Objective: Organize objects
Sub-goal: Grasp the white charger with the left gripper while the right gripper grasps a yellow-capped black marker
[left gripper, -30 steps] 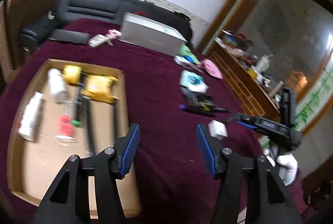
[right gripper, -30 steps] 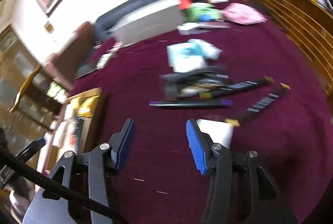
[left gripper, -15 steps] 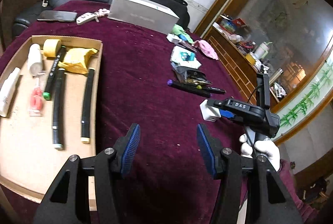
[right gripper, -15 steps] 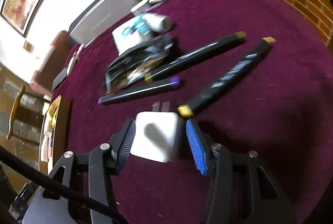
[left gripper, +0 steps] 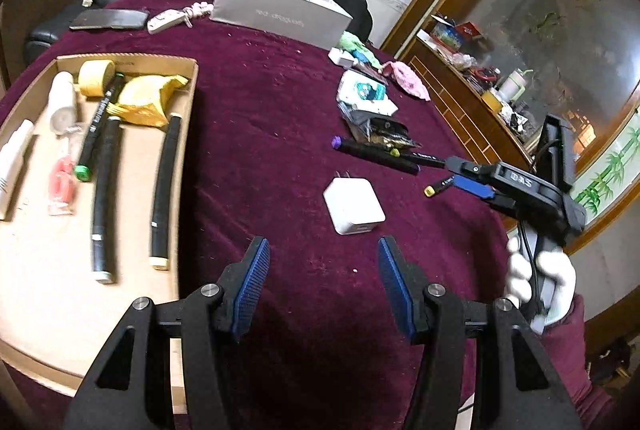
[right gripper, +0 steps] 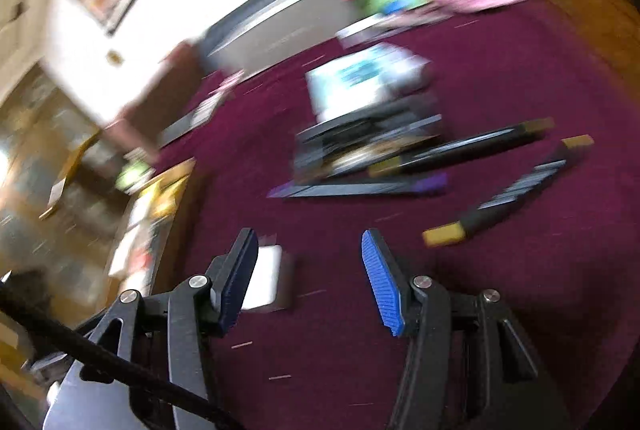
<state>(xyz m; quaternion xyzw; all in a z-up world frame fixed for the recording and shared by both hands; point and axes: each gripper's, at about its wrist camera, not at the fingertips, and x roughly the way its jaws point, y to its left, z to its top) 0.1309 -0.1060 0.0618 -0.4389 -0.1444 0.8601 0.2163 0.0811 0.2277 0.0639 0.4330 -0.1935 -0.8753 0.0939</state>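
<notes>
Markers (left gripper: 166,186) and tape already lie in the cardboard tray (left gripper: 188,134) at left; a white charger (left gripper: 354,206) and more pens (left gripper: 376,152) wait on the maroon worktop (left gripper: 260,110). Left hand-held gripper (left gripper: 324,284) and right hand-held gripper (right gripper: 308,274) hang released, empty.

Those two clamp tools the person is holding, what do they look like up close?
The left gripper and right gripper are matte black, with silver pivot bolts and ribbed blue pads lining each finger. A black cable trails beside the right one. The hand holding it wears a white glove and maroon sleeve.
</notes>
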